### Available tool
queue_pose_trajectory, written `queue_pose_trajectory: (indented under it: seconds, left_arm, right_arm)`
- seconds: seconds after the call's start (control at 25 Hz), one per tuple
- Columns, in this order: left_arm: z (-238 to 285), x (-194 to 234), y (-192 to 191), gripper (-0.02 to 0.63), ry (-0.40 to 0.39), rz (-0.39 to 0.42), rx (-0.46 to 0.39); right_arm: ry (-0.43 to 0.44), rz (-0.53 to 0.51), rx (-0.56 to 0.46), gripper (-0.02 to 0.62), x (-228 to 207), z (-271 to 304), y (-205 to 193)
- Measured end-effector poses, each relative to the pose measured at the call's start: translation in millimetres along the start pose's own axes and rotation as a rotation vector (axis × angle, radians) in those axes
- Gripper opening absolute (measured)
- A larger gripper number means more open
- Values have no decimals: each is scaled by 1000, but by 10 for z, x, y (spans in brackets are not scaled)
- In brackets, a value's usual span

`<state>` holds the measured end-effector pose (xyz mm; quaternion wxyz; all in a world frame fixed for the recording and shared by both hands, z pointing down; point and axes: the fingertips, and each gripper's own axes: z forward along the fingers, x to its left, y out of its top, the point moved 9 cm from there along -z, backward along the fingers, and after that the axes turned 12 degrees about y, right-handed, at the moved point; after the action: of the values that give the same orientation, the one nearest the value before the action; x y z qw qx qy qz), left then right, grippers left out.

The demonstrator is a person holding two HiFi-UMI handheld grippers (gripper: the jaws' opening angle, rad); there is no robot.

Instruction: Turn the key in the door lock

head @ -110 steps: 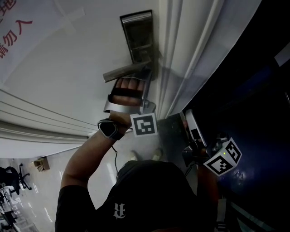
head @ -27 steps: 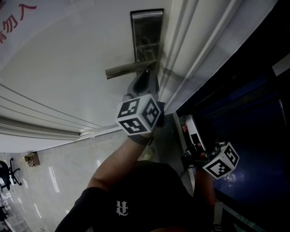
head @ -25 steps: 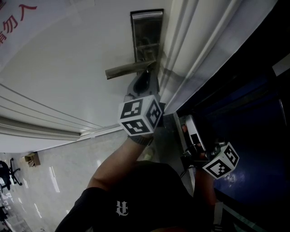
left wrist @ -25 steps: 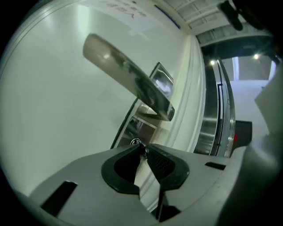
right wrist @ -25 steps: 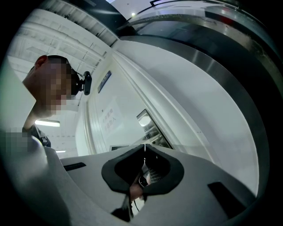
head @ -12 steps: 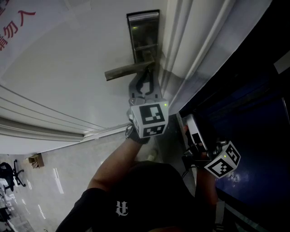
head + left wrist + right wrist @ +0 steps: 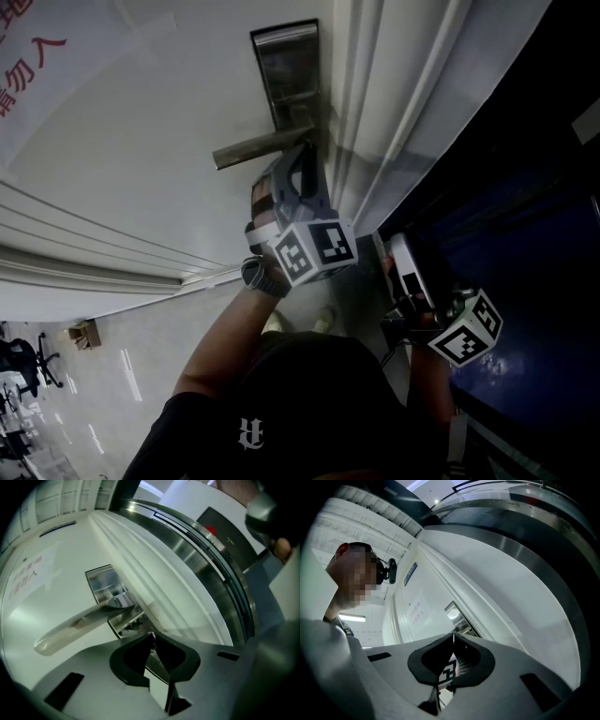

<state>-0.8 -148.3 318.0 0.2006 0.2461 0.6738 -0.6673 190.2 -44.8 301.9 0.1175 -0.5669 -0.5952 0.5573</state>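
Observation:
A steel lock plate (image 7: 286, 73) with a lever handle (image 7: 261, 148) sits at the edge of the white door (image 7: 141, 141). My left gripper (image 7: 304, 161) reaches up to the plate just under the lever, and its marker cube (image 7: 314, 249) faces me. In the left gripper view the jaws are pressed together (image 7: 152, 638) with a small glint of the metal key (image 7: 151, 648) between the tips, right before the lock plate (image 7: 112, 597) and the lever handle (image 7: 79, 625). My right gripper (image 7: 392, 244) hangs lower right, shut on nothing, off the door.
The white door frame (image 7: 394, 112) runs diagonally right of the lock, with a dark glass panel (image 7: 525, 187) beyond it. The person's head and arm (image 7: 281, 394) fill the lower middle. Pale floor with office chairs (image 7: 28, 361) shows at the lower left.
My left gripper has stayed at the lock while rolling about its axis: the marker cube has turned and different faces show now. The right gripper has barely moved.

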Motion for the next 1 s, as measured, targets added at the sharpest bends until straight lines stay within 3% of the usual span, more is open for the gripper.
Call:
queue_pose_trajectory:
  seconds: [0.28,0.84,1.0]
  left_arm:
    - [2,-32,31,32,-43,325,-31]
    - [3,-98,59,32,-62,652,-21]
    - [21,-104,124,34,-28,801,-25]
  right_arm:
    - [14,14,-12,17,-37,-15,-12]
    - [26,15,-3,17,-30,2,-31]
    - [39,17,3,17,-27,23,-31]
